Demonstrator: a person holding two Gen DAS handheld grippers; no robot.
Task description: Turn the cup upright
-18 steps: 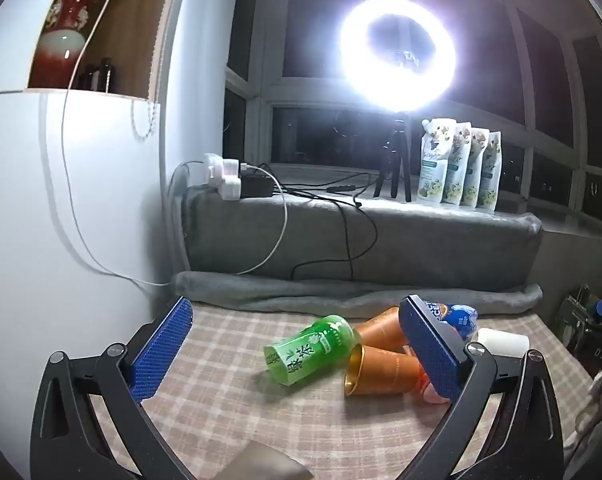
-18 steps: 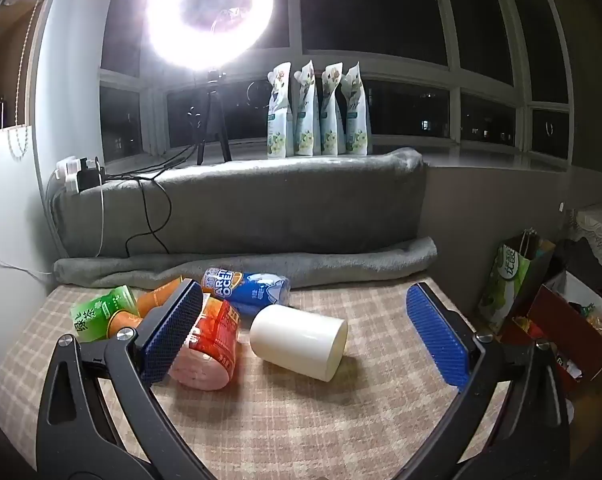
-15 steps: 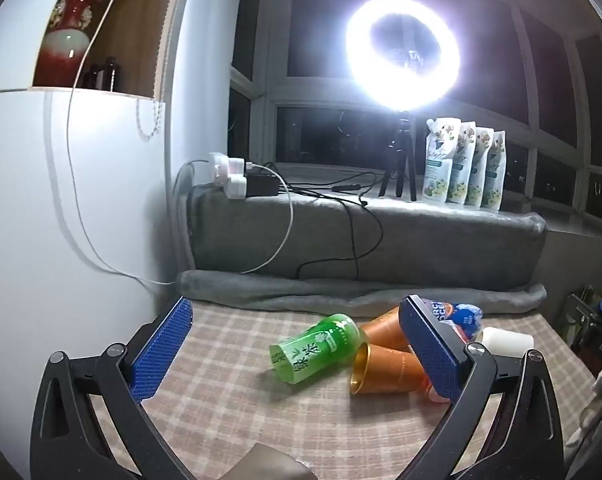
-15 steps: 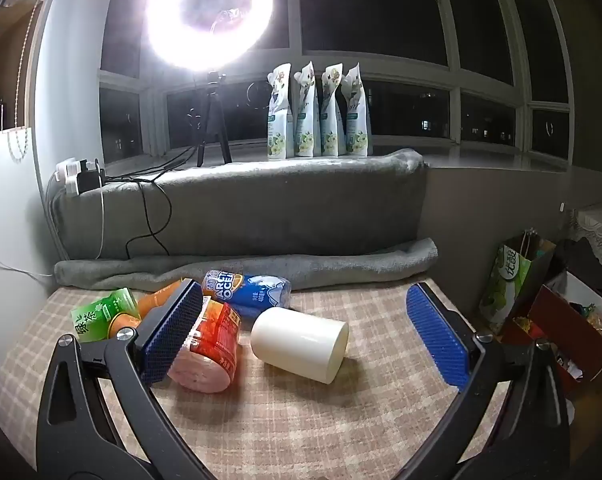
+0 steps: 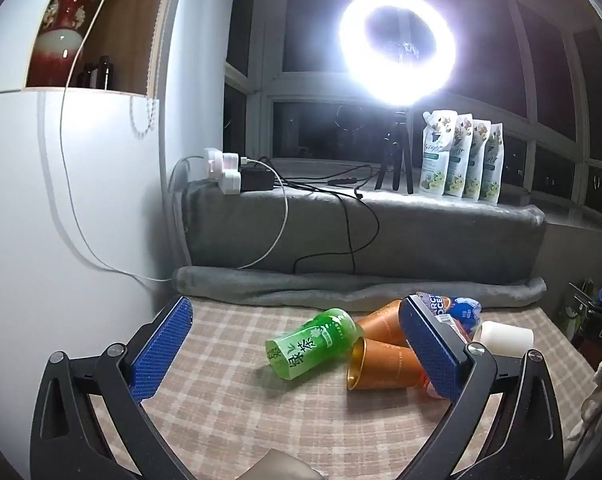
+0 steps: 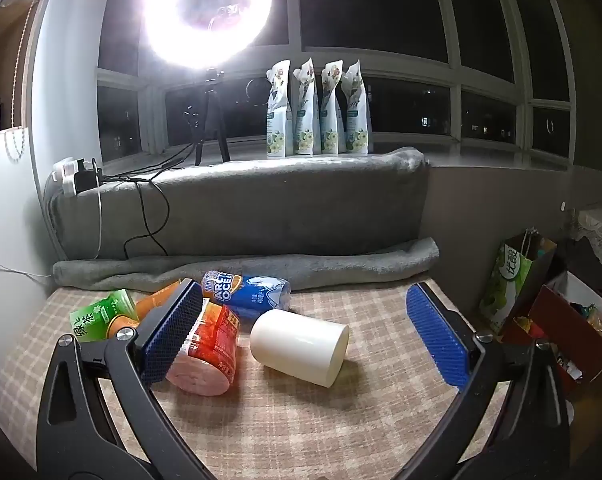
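Both tools hung spread apart and empty: the right tool [image 6: 301,334] framed a white cup [image 6: 299,346] (lying sideways on the checked tabletop [image 6: 301,420]), the left tool [image 5: 297,352] a green cup [image 5: 313,344].

Both wrist views sit low over the checked surface [image 5: 229,412], facing the window and ring light [image 5: 397,44]. Left view looks from the wall side, right view from farther right. Shared: cup cluster [image 6: 297,344], grey blanket [image 6: 261,208].
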